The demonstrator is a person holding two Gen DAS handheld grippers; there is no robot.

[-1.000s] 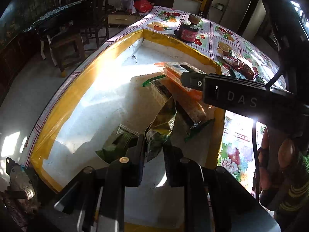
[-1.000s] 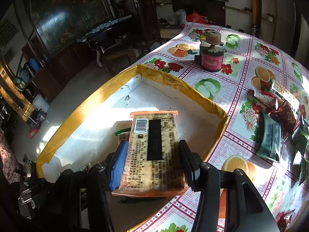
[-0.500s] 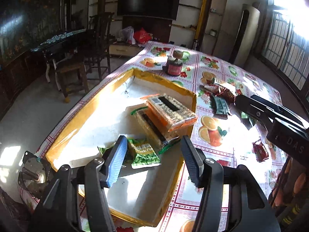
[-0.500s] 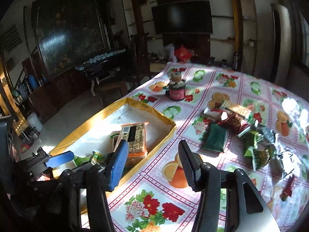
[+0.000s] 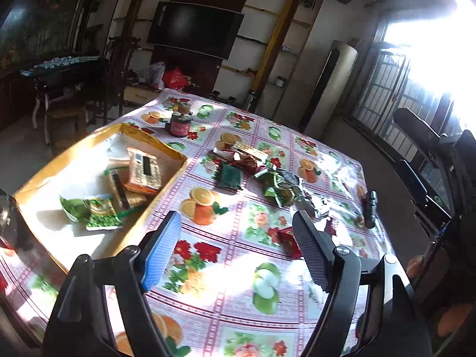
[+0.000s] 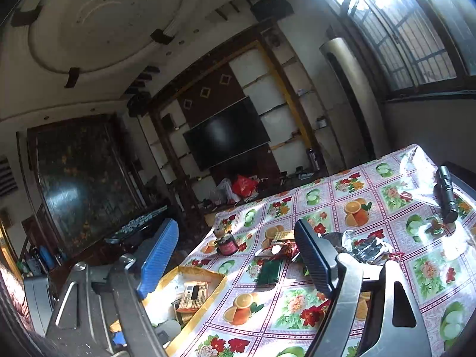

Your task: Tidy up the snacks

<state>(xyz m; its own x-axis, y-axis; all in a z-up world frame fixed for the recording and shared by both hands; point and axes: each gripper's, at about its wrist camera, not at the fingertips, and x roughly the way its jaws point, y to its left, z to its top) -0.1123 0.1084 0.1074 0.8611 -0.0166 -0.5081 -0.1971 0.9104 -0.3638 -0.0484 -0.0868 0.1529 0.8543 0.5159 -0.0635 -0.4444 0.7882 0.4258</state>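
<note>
A shallow yellow-rimmed box sits at the table's left. Inside lie an orange cracker pack on other biscuit packs, and green snack bags. More loose snacks are heaped mid-table, with a dark green packet and a small red packet. My left gripper hangs over the flowered cloth right of the box, jaws opening, nothing between them. My right gripper is raised and level, jaws opening, empty.
A dark red jar stands beyond the box. A black flashlight lies near the table's right edge on clear plastic. Part of the other gripper and a hand show at right. Chairs stand left of the table.
The left gripper let go of the green bag into the box; the right released the cracker pack there. Both pulled back, rose and swung right, jaws now wide.
</note>
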